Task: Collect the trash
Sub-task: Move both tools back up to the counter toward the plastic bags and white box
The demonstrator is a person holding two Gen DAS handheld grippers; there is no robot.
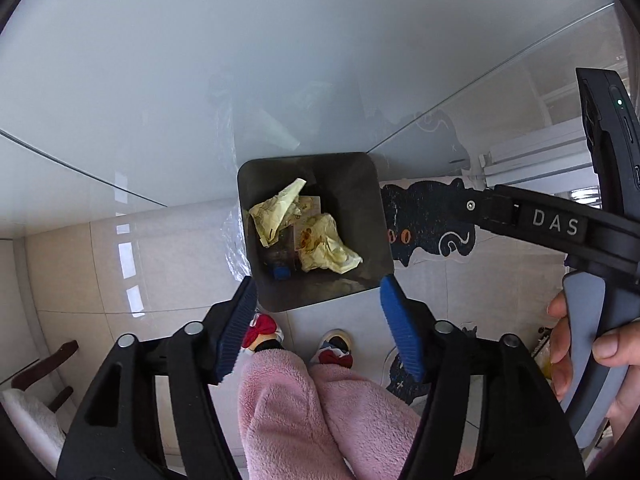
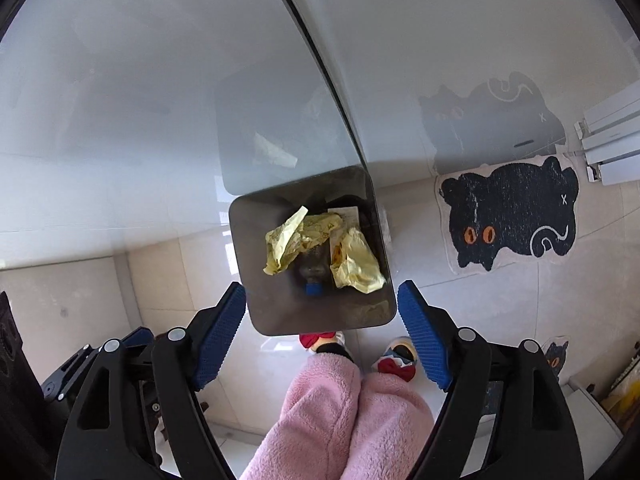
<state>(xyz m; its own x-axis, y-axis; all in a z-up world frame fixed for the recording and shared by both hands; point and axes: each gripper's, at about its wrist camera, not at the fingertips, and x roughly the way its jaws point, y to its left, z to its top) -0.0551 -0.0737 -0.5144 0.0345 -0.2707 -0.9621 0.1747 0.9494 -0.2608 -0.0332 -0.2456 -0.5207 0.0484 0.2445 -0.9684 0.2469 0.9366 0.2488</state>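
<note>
1. A glass worktop (image 1: pixel 160 80) fills the upper half of both my views; its edge runs toward 12 o'clock in my right wrist view, and the tiled floor (image 1: pixel 80 260) shows below and through it.
2. My pink fleece legs (image 1: pixel 320 420) stand at 6 o'clock, with red-bowed slippers (image 1: pixel 262 330) just below the bin.
3. A black cat-shaped mat (image 2: pixel 516 220) lies on the floor at 3 o'clock of the bin in my right wrist view.
4. The dark square trash bin (image 1: pixel 360 272) sits on the floor at the centre of both views, its far side under the glass.
5. My left hand-held gripper (image 1: pixel 318 320) hovers over the bin's near rim, blue pads wide apart and holding nothing.
6. My right hand-held gripper (image 2: pixel 320 328) hovers there too, jaws spread and empty; in the left wrist view it shows at 3 o'clock.
7. Two crumpled yellow papers (image 1: pixel 280 210) lie inside the bin, one at 10 o'clock, one at 4 o'clock.
8. A small blue cap (image 2: pixel 314 289) sits between them at 6 o'clock on the bin's bottom.
</note>
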